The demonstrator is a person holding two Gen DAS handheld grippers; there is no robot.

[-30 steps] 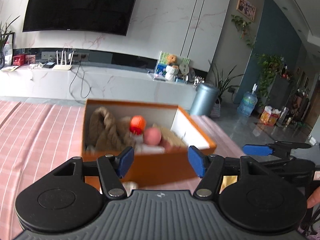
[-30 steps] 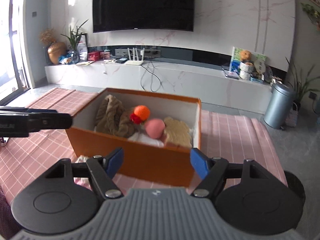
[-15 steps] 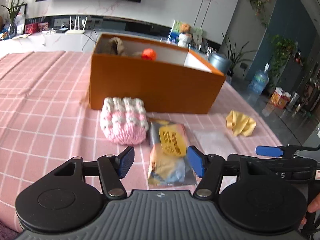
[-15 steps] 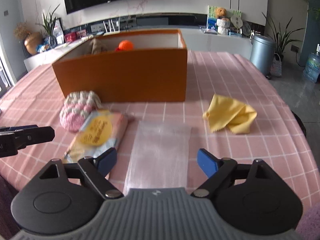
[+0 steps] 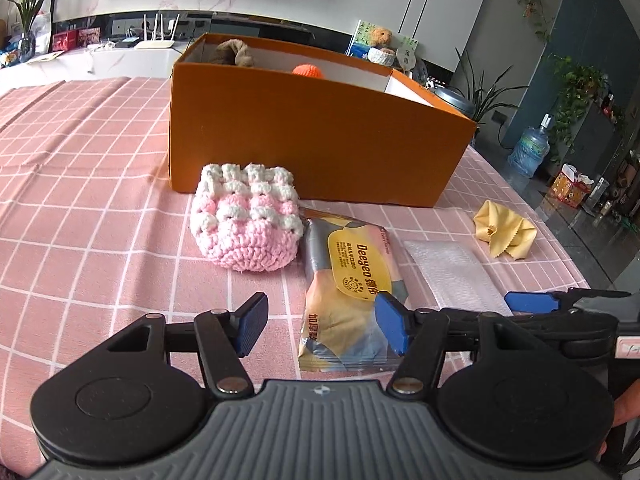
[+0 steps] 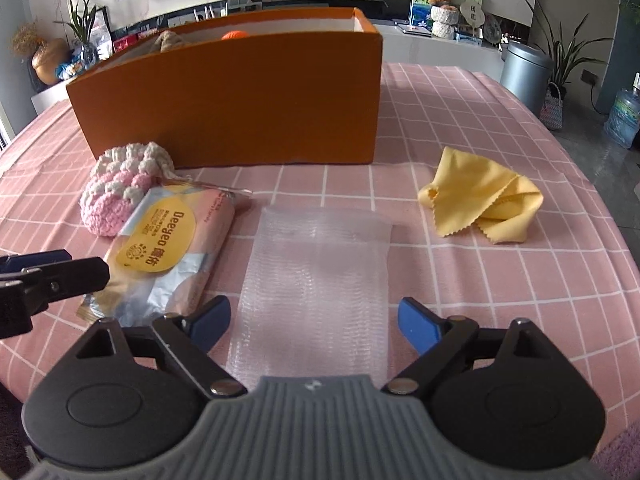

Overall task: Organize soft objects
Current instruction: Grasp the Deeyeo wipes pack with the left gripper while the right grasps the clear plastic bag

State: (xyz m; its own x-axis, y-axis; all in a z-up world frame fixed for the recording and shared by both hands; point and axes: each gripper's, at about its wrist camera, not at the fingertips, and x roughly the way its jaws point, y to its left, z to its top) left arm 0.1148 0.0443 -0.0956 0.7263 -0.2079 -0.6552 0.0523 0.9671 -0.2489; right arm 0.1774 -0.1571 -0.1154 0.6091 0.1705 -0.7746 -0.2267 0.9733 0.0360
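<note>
Tablecloth [image 5: 100,208], pink w/ white grid, carries everything we see. Orange box [image 5: 320,136] stands at the far side; a brown knit item [image 5: 234,54] and an orange ball [image 5: 307,71] poke above its rim. In front of the box, left to right: pink-and-white crochet pouch [image 5: 246,216], touching the box's front wall or just shy of it, we can't tell which; tissue pack [image 5: 352,280] w/ a yellow label, its far end against the pouch; clear bubble-wrap bag [image 6: 316,276] lying flat, just beside the pack; yellow cloth [image 6: 484,204], crumpled, well apart to the right.

Left gripper [image 5: 320,322] hangs low over the near end of the tissue pack, jaws spread, pads on nothing; its right blue pad overlaps the pack's label in view, but we see no pinch. Right gripper [image 6: 316,322] sits over the near half of the bubble-wrap bag, jaws spread wider than the bag, gripping nothing. In the right wrist view the left gripper's finger shows at the left edge, above the pack's near corner. A fingertip of the person shows at the right edge of the left wrist view.
</note>
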